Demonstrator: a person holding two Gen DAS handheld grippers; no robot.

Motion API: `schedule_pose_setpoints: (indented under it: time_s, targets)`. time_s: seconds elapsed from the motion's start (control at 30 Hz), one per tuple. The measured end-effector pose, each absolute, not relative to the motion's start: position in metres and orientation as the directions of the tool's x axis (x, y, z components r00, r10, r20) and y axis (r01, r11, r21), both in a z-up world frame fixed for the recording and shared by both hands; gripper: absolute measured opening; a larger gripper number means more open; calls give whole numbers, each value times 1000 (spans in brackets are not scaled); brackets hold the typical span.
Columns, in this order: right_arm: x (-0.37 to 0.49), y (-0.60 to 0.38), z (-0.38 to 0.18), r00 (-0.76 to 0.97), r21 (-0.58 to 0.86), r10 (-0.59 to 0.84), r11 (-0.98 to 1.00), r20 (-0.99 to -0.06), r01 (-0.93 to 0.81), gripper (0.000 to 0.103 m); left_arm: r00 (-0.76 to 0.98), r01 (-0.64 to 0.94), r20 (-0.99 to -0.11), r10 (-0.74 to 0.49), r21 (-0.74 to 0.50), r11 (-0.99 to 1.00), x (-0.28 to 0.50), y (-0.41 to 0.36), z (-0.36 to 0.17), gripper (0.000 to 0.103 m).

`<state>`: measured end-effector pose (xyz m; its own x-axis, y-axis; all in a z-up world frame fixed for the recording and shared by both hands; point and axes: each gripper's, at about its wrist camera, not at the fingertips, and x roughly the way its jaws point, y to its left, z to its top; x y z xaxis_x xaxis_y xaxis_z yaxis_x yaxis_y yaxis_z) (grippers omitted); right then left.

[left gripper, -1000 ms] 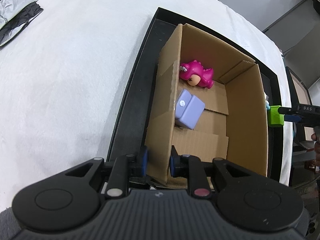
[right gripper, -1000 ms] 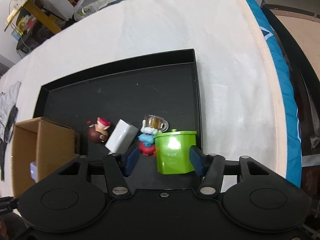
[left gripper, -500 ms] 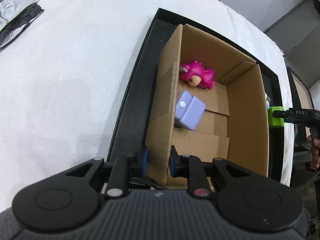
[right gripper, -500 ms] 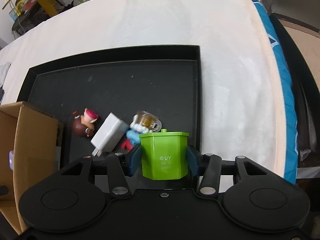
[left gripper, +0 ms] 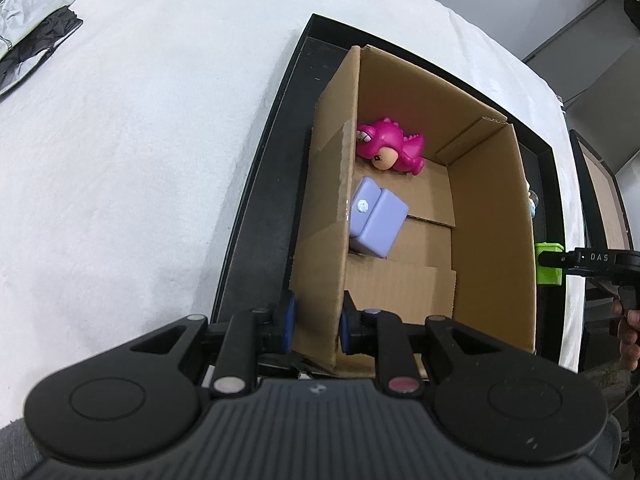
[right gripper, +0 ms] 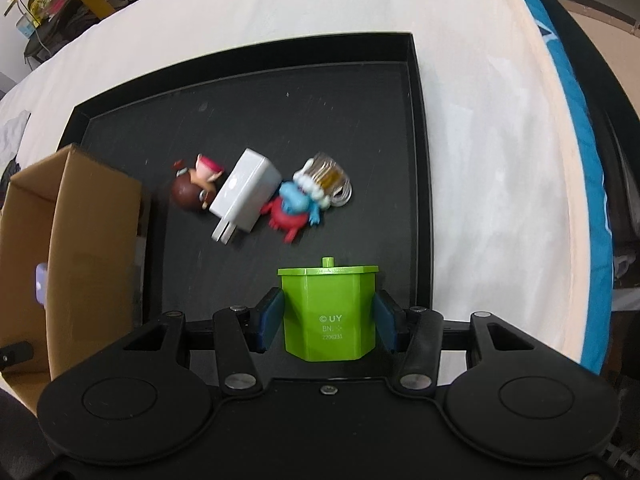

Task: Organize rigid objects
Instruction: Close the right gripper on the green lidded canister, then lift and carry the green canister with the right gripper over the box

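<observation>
Right gripper (right gripper: 329,322) clamped on green container (right gripper: 329,312); left gripper (left gripper: 316,326) pinching cardboard box (left gripper: 320,280) wall.

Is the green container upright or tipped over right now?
Upright: the green container has its lid and knob on top, clamped between the right tool's pads.

Even, bright overhead light is seen in both views; the white cloth (left gripper: 140,140) is nearly blown out. Soft shadow is cast inside the cardboard box (left gripper: 492,216). Toys beside the green container (right gripper: 330,312) are motion-blurred (strong fisheye bending at edges).
</observation>
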<state>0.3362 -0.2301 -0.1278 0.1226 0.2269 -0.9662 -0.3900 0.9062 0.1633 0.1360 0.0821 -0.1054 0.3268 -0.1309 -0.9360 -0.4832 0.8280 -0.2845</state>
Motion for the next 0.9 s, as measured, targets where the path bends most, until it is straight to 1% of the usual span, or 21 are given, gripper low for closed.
schedule_pose_setpoints:
  time_s: [0.17,0.4,0.67,0.83,0.87,0.9]
  targets:
    - [328,-220,-126,130,119,186,906,-974,-407,50,326,-477,-936,-133,-285,831,136,80,-106,20]
    - [320,-202,-128,144,50,126,895,-982,-444,57,329,-471,-935,-135,-286,835,136,80,-105,20]
    - [313,-181,-137,177,-53,36,879,-983,-474,63,330,-460,-934,-138,-286,841,135,79,-105,20]
    - [312,-176,-148,176,-76,7,883,-984,-463,62,333,-453,-932,-141,-289,843,134,78,-105,20]
    - [312,-176,-149,180,-78,7,885,-984,-459,55,334,-452,-932,-141,-290,844,134,78,-105,20]
    - [311,-177,-149,180,-81,3,887,-984,-455,52,335,-451,-931,-143,-291,844,134,79,-105,20]
